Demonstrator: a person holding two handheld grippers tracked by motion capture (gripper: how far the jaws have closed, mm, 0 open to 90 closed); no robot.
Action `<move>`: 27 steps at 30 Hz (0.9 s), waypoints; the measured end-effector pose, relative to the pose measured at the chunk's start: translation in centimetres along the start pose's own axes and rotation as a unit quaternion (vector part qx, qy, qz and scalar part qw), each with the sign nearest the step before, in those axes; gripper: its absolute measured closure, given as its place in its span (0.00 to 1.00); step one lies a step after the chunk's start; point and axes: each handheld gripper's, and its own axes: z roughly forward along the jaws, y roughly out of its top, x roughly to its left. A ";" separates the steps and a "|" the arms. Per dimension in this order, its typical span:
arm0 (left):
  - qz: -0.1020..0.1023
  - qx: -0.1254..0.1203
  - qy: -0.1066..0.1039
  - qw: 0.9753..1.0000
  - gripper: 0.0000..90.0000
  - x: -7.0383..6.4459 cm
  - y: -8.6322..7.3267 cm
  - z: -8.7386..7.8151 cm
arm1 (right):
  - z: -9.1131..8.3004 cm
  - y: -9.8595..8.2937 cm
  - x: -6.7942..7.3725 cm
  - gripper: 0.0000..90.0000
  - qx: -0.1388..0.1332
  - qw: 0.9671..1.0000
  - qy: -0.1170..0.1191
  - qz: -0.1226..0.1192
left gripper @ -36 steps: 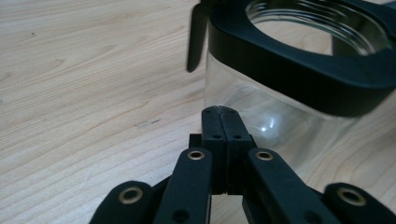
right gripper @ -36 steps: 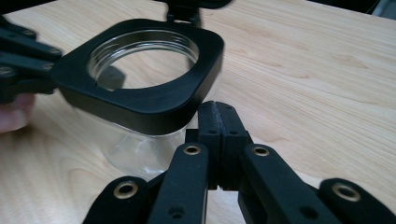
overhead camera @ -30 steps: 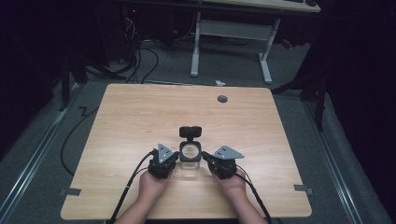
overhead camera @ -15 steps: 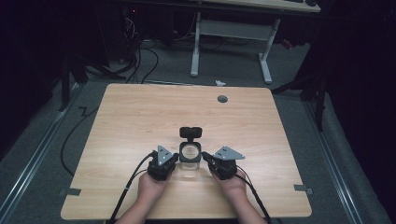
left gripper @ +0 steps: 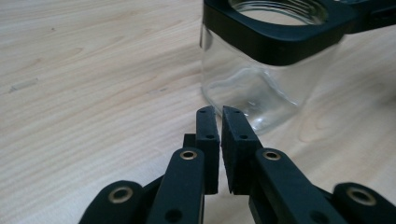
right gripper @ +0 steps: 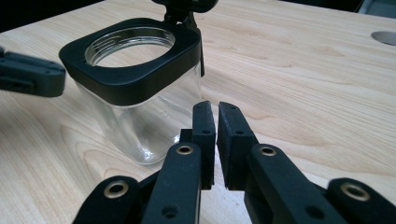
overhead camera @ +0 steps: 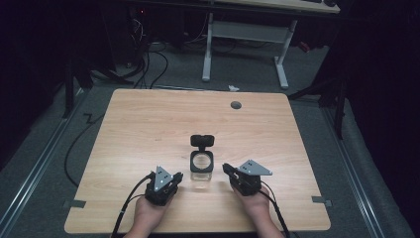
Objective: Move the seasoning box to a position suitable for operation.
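In the high view, a glass jar (overhead camera: 202,165) with its black lid flipped open stands near the desk's (overhead camera: 148,124) front edge, between the left gripper (overhead camera: 174,179) and right gripper (overhead camera: 227,169). Each gripper view shows fingers pressed nearly together, empty, just beside the jar.

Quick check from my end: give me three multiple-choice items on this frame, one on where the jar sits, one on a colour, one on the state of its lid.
1. The glass jar stands:
A. between the left gripper and right gripper
B. at the table's far edge
C. on the floor

2. The jar's collar is:
A. white
B. black
C. red

3. The jar's lid is:
A. shut over the mouth
B. flipped open behind the mouth
C. lying apart on the table

Answers: 1 A, the high view shows a gripper on either side; 2 B, both gripper views show it black; 3 B, the mouth is uncovered.
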 end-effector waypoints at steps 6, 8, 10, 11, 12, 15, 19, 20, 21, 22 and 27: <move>0.002 0.017 -0.020 1.000 0.97 -1.1 -1.5 -0.5 | -0.8 -0.1 0.1 0.96 -0.013 1.000 -0.008 0.008; 0.007 0.024 -0.027 0.999 0.98 -1.5 -1.8 -0.4 | -1.1 0.1 0.1 0.96 -0.019 1.000 -0.016 0.014; 0.007 0.023 -0.034 0.999 0.99 -1.8 -1.9 -0.3 | -1.4 0.3 0.1 0.96 -0.028 0.999 -0.022 0.015; 0.007 0.022 -0.035 0.999 1.00 -1.9 -1.9 -0.2 | -1.5 0.4 0.1 0.97 -0.031 0.999 -0.024 0.019; 0.005 0.021 -0.037 0.999 1.00 -2.1 -1.8 -0.1 | -1.5 0.5 0.1 0.97 -0.035 0.999 -0.024 0.020; 0.004 0.023 -0.040 0.999 1.00 -2.4 -1.9 0.3 | -1.7 0.9 0.4 0.97 -0.045 0.999 -0.025 0.017; 0.002 0.024 -0.042 0.999 1.00 -2.8 -2.2 0.7 | -1.8 1.9 0.8 0.96 -0.055 0.998 -0.022 0.007; 0.003 0.024 -0.042 0.999 1.00 -2.9 -2.3 0.9 | -1.8 2.2 0.9 0.95 -0.059 0.998 -0.021 0.008; 0.004 0.024 -0.042 0.999 1.00 -2.9 -2.3 0.9 | -1.9 2.6 1.0 0.95 -0.066 0.998 -0.020 0.008; 0.006 0.025 -0.043 0.999 1.00 -3.0 -2.4 1.0 | -1.9 2.8 1.0 0.95 -0.069 0.997 -0.019 0.006; 0.004 0.023 -0.042 0.999 1.00 -3.2 -2.4 1.4 | -1.7 4.7 1.2 0.96 -0.084 0.996 -0.014 -0.001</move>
